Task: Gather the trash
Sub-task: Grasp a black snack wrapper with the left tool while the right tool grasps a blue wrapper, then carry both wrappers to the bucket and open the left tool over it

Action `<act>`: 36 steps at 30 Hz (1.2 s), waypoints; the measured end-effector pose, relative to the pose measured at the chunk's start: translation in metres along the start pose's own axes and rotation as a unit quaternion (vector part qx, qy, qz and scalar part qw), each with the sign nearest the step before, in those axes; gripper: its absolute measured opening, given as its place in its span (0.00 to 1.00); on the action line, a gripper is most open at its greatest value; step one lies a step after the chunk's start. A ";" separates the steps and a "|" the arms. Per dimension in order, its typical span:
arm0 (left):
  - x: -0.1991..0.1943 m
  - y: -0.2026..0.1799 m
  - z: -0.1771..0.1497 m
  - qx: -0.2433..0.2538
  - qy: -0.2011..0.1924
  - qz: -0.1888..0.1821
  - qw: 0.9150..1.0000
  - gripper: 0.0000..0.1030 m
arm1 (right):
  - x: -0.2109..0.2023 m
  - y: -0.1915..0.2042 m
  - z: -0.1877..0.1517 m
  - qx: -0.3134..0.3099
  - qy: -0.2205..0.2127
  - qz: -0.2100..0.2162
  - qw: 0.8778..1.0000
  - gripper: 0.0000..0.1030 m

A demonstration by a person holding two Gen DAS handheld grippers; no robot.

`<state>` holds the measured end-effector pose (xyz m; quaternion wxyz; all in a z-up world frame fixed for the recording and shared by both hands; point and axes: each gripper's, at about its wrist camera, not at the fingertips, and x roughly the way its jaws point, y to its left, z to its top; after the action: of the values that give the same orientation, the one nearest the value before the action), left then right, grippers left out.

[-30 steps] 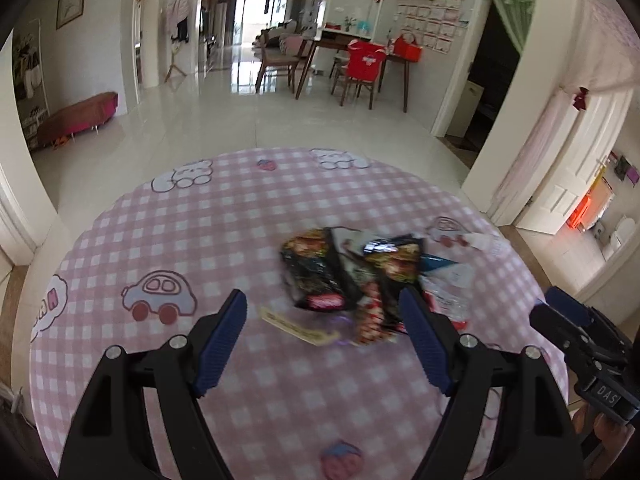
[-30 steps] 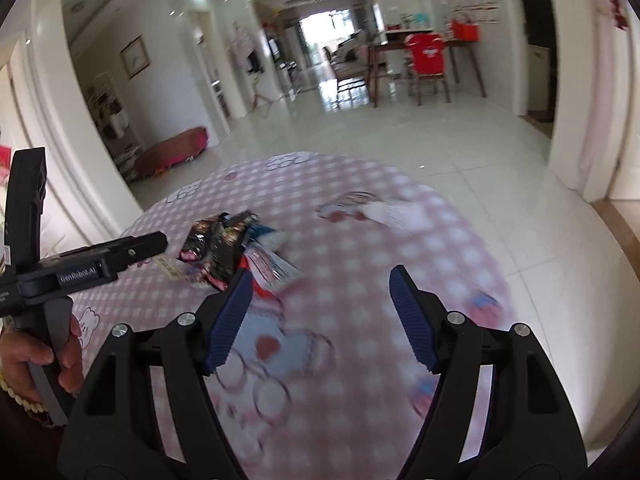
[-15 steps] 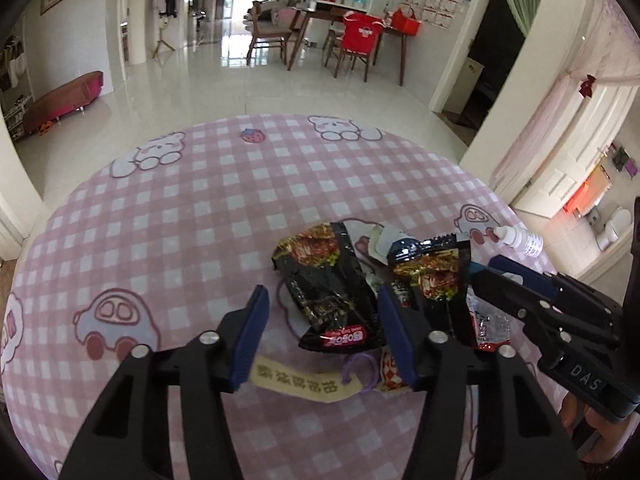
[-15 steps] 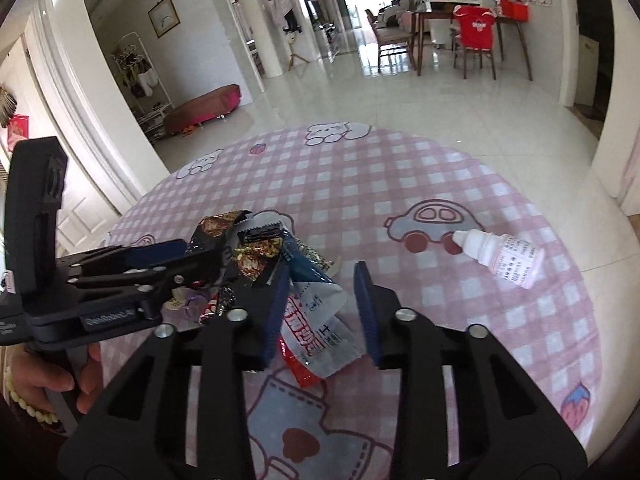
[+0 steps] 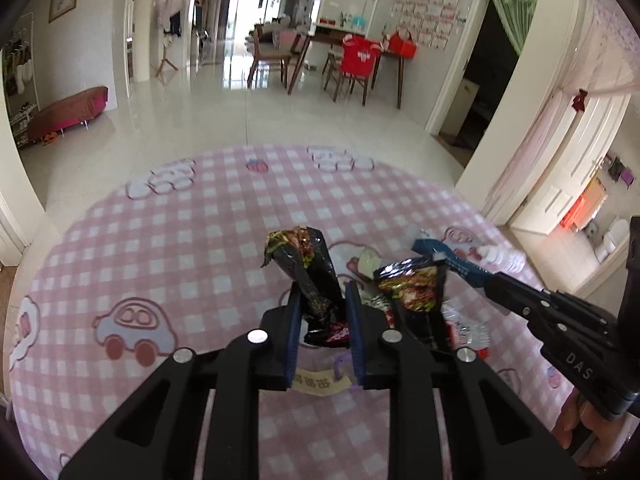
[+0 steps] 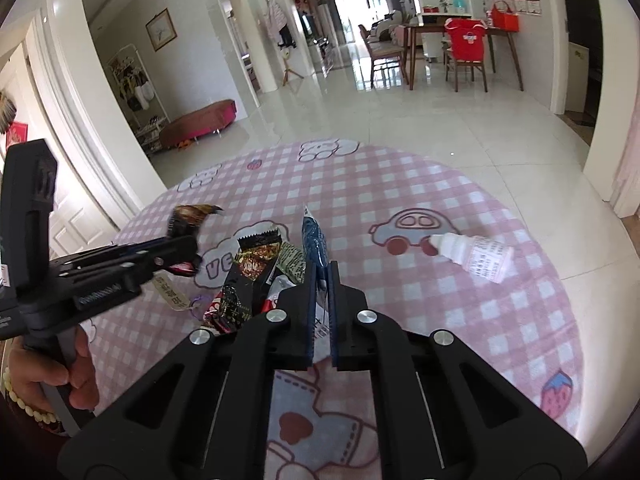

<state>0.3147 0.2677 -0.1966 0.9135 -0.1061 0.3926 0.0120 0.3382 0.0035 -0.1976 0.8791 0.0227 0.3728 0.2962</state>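
Our left gripper (image 5: 323, 312), jaws just closing, clamps a crumpled black foil snack wrapper (image 5: 308, 264). Our right gripper (image 6: 321, 280), likewise just closing, pinches a blue-and-white plastic sachet (image 6: 314, 240). More wrappers (image 6: 248, 280) lie between them on the pink checked round tablecloth (image 6: 460, 300).

Both grippers have just been closing, and each now pinches a piece of the trash pile. The left gripper (image 5: 323, 312), wide open a second ago with the pile ahead of it, has moved in and clamps a dark snack wrapper (image 5: 310, 276), whose top now stands up from the pink checked tablecloth (image 5: 168, 240). The right gripper (image 6: 320, 280) has come in from the right, and its jaws have shut on a blue-and-white packet (image 6: 314, 240), now standing on edge between the pads.
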 end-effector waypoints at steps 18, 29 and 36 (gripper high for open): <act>-0.096 -0.138 -0.019 0.097 -0.048 -0.101 0.989 0.20 | -0.167 -0.046 -0.038 0.079 -0.121 -0.014 0.989 0.05; -0.067 -0.287 -0.070 0.197 0.017 -0.176 0.964 0.20 | -0.263 -0.134 -0.117 0.165 -0.173 -0.093 0.967 0.05; -0.022 -0.360 -0.102 0.244 0.065 -0.196 0.948 0.20 | -0.289 -0.186 -0.164 0.224 -0.183 -0.141 0.947 0.05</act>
<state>0.2650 -0.1031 -0.1828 0.8681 0.0449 0.4140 -0.2701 0.1644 -0.3347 -0.1789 0.9372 0.2204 0.2613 0.0690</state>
